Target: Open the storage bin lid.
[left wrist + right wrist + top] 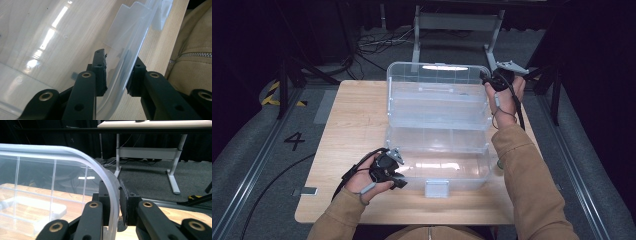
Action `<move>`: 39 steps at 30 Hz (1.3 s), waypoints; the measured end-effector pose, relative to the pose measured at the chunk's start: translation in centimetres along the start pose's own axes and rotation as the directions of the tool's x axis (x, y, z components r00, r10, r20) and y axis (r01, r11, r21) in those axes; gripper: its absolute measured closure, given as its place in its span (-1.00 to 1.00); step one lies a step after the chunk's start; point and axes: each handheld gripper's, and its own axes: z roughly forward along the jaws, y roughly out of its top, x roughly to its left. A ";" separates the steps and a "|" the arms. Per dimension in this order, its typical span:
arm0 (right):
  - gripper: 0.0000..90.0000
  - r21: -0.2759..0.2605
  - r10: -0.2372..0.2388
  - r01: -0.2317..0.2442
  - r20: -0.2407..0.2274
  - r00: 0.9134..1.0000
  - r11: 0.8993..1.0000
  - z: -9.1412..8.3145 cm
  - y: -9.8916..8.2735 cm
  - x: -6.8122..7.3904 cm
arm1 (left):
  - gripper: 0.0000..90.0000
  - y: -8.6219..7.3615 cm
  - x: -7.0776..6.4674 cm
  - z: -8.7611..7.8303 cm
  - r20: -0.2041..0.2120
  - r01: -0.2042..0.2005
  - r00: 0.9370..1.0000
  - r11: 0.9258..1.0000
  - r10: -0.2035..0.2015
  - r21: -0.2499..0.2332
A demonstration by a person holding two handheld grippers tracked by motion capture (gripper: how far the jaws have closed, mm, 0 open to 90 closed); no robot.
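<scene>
Standing open on the wooden table (pixel 347 125), the clear plastic box (pixel 437 165) had its lid (pixel 437 90) raised at the far side; the right gripper (pixel 492 79) pinched the lid's upper right corner, while the left gripper (pixel 398 176) clamped the front wall near the base's left corner

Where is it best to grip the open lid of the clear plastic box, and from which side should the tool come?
Probably the lid edge at its far right corner, from the right side: it stands upright and its thin rim fits between the jaws. The right tool already clamps that rim there.
</scene>
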 end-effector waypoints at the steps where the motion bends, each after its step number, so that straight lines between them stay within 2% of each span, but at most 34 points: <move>1: 0.79 -0.001 -0.003 0.003 -0.005 1.000 1.000 0.2 0.0 -0.1 | 0.63 0.0 0.0 0.0 0.001 0.003 1.000 1.000 -0.003 -0.002; 10: 0.78 0.010 0.000 0.000 -0.023 1.000 1.000 1.1 -0.4 -0.6 | 0.62 -0.1 0.0 0.0 0.010 0.017 1.000 1.000 -0.016 -0.019; 23: 0.76 0.030 0.033 -0.031 -0.058 0.998 0.999 2.5 -1.0 -1.4 | 0.61 0.0 0.1 0.0 0.013 0.028 1.000 1.000 -0.028 -0.012; 27: 0.76 0.035 0.026 -0.024 -0.060 0.998 0.999 2.6 -1.0 -1.4 | 0.61 0.0 0.1 0.0 0.013 0.026 1.000 1.000 -0.025 -0.010; 39: 0.72 0.061 0.082 -0.076 -0.105 0.991 0.995 3.3 -1.4 -2.2 | 0.61 0.0 0.1 0.0 0.014 0.024 1.000 1.000 -0.024 -0.009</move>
